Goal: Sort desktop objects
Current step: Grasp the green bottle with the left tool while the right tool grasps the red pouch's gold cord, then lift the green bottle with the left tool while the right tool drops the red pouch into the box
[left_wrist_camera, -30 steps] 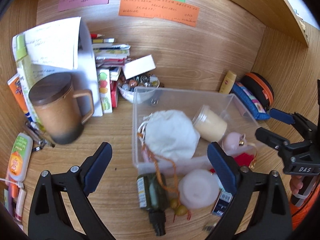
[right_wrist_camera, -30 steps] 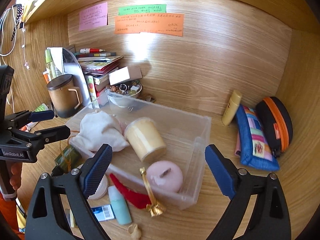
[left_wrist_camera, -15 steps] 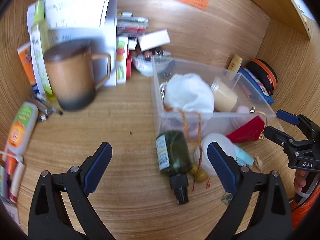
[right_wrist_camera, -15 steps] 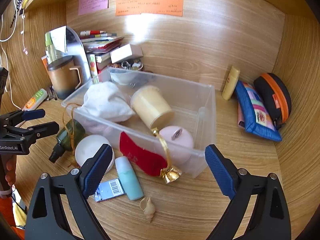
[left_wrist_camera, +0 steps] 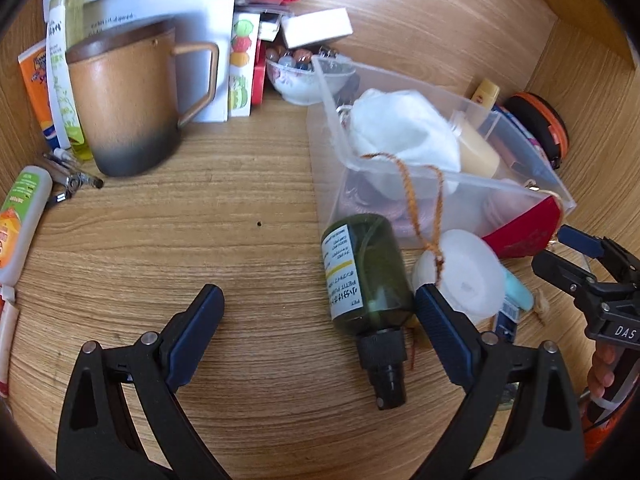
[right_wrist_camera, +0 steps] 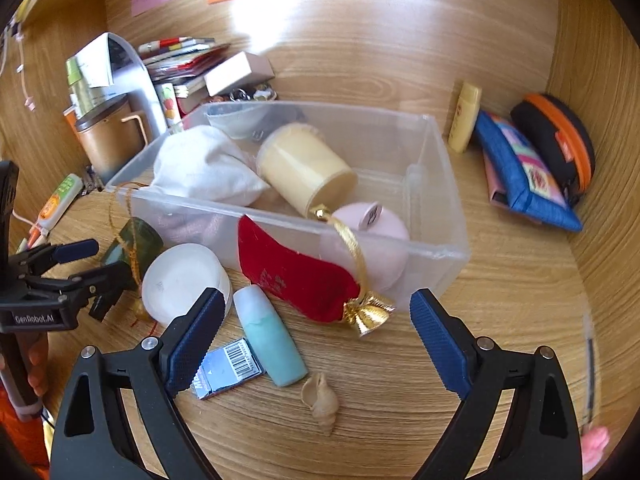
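clear bin (right_wrist_camera: 440,208): upright, part-filled | green bottle (left_wrist_camera: 366,276): on side, beside bin

Left wrist view looked forward and down along the left tool (left_wrist_camera: 318,314) from close above the table (left_wrist_camera: 200,240), facing the back wall from the left side. Right wrist view sat low behind the right tool (right_wrist_camera: 314,320), facing the same wall from the right. Both views shared the clear bin (left_wrist_camera: 400,168) (right_wrist_camera: 436,184), green bottle (left_wrist_camera: 366,276) (right_wrist_camera: 136,240) and white round lid (left_wrist_camera: 464,276) (right_wrist_camera: 184,280). Each view caught the other tool at its edge.
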Action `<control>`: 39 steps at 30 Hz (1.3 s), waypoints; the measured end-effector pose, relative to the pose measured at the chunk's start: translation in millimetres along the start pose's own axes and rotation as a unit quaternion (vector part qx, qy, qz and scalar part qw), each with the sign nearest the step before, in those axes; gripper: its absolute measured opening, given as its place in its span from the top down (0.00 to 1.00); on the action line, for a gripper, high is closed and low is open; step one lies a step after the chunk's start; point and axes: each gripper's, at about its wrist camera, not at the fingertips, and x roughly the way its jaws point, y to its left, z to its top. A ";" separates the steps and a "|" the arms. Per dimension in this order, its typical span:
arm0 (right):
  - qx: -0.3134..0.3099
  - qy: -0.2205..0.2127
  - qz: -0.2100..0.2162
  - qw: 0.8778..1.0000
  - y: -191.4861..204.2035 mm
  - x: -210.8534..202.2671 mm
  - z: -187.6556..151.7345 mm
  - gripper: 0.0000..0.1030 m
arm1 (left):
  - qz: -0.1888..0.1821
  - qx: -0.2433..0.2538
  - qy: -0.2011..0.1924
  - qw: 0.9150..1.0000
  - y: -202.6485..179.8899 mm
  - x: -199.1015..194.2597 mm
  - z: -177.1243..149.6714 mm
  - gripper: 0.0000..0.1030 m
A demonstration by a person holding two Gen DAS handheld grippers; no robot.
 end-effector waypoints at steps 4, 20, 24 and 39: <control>0.018 0.010 0.000 1.000 1.1 12.5 0.2 0.10 | 0.004 0.004 0.001 1.000 -1.0 2.4 0.5 0.06; 0.037 0.011 0.038 0.999 4.9 27.9 -6.9 0.54 | 0.034 0.020 -0.002 0.999 -10.7 7.8 2.4 0.19; 0.051 0.008 0.055 0.997 -2.6 28.5 -8.4 0.58 | 0.035 0.023 -0.004 0.999 -12.9 8.1 3.2 0.29; 0.025 -0.036 0.078 0.996 -5.3 -0.1 -12.0 0.79 | 0.039 -0.009 -0.021 0.999 -2.1 2.2 2.6 0.60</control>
